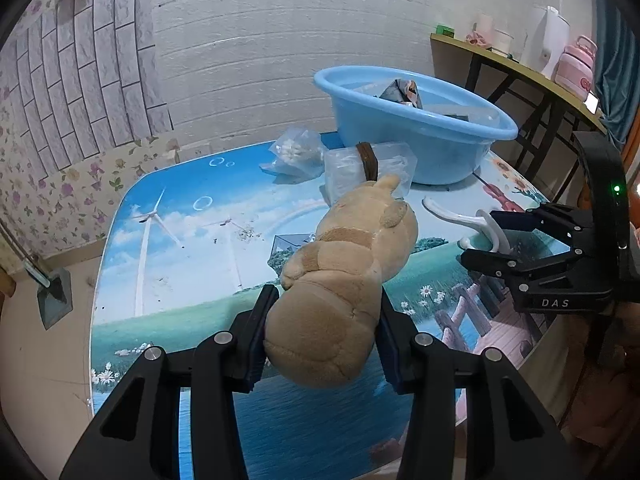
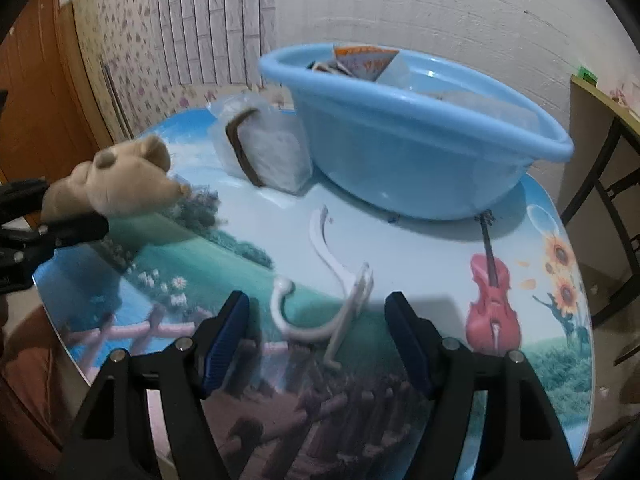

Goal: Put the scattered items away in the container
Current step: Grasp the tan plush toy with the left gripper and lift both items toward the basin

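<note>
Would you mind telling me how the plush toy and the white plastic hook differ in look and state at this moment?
The plush toy is tan, soft and bulky; the white hook is thin, hard and curved. The plush toy is clamped in the left hand-held gripper and lifted off the table; the hook lies on the table between the open jaws of the right hand-held gripper, ungripped. Both are still outside the blue basin.

Basin contents mostly hidden by its wall; plush toy blurred, its lower end behind left gripper.
</note>
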### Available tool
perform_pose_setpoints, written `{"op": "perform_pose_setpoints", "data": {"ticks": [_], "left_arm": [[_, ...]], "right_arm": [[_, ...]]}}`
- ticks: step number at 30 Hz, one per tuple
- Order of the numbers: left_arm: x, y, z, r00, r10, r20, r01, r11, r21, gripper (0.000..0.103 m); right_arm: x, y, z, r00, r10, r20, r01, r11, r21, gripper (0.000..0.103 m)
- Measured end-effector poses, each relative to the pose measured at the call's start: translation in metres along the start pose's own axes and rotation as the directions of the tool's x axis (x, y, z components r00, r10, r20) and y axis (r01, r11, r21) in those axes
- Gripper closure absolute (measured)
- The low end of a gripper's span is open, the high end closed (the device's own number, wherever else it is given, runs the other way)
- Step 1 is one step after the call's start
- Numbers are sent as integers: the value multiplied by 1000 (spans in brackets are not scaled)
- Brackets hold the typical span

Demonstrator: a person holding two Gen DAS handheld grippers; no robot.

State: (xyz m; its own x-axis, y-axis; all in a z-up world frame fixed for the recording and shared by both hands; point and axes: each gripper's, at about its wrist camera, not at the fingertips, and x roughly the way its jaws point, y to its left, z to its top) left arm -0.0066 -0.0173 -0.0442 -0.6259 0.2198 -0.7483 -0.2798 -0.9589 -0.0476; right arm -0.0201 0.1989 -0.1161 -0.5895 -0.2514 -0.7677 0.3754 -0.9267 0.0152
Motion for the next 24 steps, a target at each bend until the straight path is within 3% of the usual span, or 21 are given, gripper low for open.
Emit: {"op": "perform_pose_setpoints", "data": {"ticks": [2, 3, 8, 18, 24], "left_arm": [[0, 1, 1, 1000, 1, 2, -1, 1000, -6, 58], [-1, 1, 1, 1000, 2, 8, -2, 1000, -10, 58], [-7, 0, 8, 999, 2, 34, -2, 1000, -16, 58], [-29, -10, 44, 990, -28, 135, 29, 1000, 0, 58], [-27, -21, 60, 987, -52, 151, 51, 999, 10, 58]], "right_arm": [[-1, -2, 0, 1000, 2, 2, -2, 1000, 4, 39], [-3, -3, -1, 1000, 8, 9, -8, 1000, 5, 54], [-9, -11, -4, 999, 38, 15, -39, 998, 40, 54], [-67, -10, 6, 983, 101, 156, -106, 994, 24, 54], [-100, -12, 22, 959, 120, 259, -129, 991, 21, 54]]}}
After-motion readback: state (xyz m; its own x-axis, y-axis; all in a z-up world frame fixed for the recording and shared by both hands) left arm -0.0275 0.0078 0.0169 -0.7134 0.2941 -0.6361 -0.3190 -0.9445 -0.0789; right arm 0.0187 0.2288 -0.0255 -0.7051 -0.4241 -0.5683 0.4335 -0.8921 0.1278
